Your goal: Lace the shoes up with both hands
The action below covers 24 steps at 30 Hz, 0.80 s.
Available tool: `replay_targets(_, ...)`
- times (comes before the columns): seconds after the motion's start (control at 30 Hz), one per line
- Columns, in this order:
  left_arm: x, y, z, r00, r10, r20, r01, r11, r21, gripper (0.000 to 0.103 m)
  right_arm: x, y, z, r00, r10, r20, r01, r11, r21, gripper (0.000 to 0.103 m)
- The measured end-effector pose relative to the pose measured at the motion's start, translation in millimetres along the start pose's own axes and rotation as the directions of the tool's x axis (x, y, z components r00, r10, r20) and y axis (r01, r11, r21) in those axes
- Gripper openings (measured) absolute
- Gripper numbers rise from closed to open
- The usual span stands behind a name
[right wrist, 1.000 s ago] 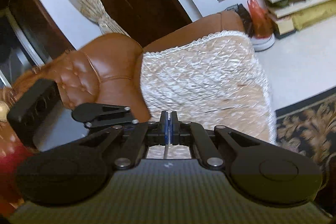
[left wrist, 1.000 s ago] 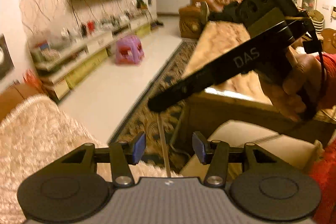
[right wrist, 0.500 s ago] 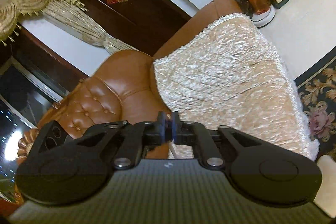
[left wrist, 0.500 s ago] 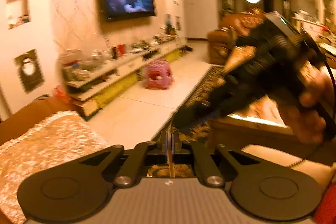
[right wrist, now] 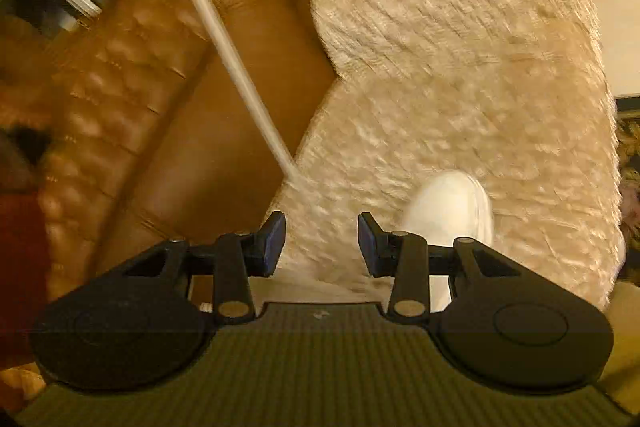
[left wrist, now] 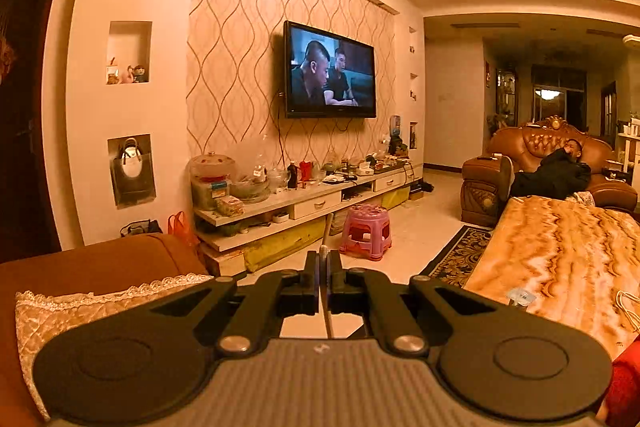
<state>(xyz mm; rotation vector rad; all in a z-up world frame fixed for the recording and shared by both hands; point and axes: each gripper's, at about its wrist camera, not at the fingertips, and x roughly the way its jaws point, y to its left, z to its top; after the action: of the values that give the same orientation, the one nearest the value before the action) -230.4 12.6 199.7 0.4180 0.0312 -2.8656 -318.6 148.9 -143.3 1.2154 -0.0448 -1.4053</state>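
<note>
1. I've got my left gripper (left wrist: 323, 277) pinched tight on the white shoelace (left wrist: 327, 231), its tip poking up past the pads.
2. My right gripper (right wrist: 322, 243) hangs wide apart, nothing between the fingers.
3. Just past it, the white shoe (right wrist: 452, 207) sits on the quilted sofa cover (right wrist: 460, 67).
4. The lace (right wrist: 236, 67) stretches taut, up-left across the brown leather sofa (right wrist: 132, 99).
5. Farther off in the left view: pink stool (left wrist: 366, 231), then the TV (left wrist: 330, 71).
</note>
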Motion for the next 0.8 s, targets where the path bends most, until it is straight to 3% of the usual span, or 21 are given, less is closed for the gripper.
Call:
replay_targets(0.03, 1, 0, -2, 1.000, -0.003, 0.000, 0.003, 1.000, -0.001, 0.003, 6, -3, -1, 1.000, -0.008, -0.005, 0.008, 1.000, 0.019, 0.005)
replay_targets(0.1, 0, 5, -7, 1.000, -0.003, 0.010, 0.003, 1.000, -0.015, 0.002, 7, -8, -5, 0.999, -0.046, 0.023, 0.045, 0.998, 0.040, 0.005)
replay_targets(0.27, 1, 28, -9, 0.998, 0.019, 0.054, -0.016, 0.998, -0.062, 0.002, -22, -14, 2, 0.983, -0.053, 0.177, 0.032, 0.992, 0.122, 0.004)
replay_targets(0.5, 0, 55, -6, 0.993, 0.059, 0.101, -0.049, 0.994, -0.095, 0.002, -41, -6, 18, 0.962, -0.011, 0.273, -0.025, 0.991, 0.129, 0.004)
replay_targets(0.67, 2, 67, -11, 0.991, 0.070, 0.117, -0.055, 0.990, -0.129, 0.002, -43, 2, 33, 0.959, 0.061, 0.275, -0.088, 0.992, 0.086, 0.004)
replay_targets(0.77, 11, 74, -24, 0.993, 0.069, 0.096, -0.054, 0.987, -0.154, 0.002, -38, -11, 34, 0.973, 0.053, 0.226, -0.081, 0.990, 0.117, 0.005)
replay_targets(0.8, 15, 78, -30, 0.994, 0.066, 0.082, -0.052, 0.985, -0.166, 0.003, -36, -22, 31, 0.979, 0.016, 0.203, -0.050, 0.986, 0.162, 0.005)
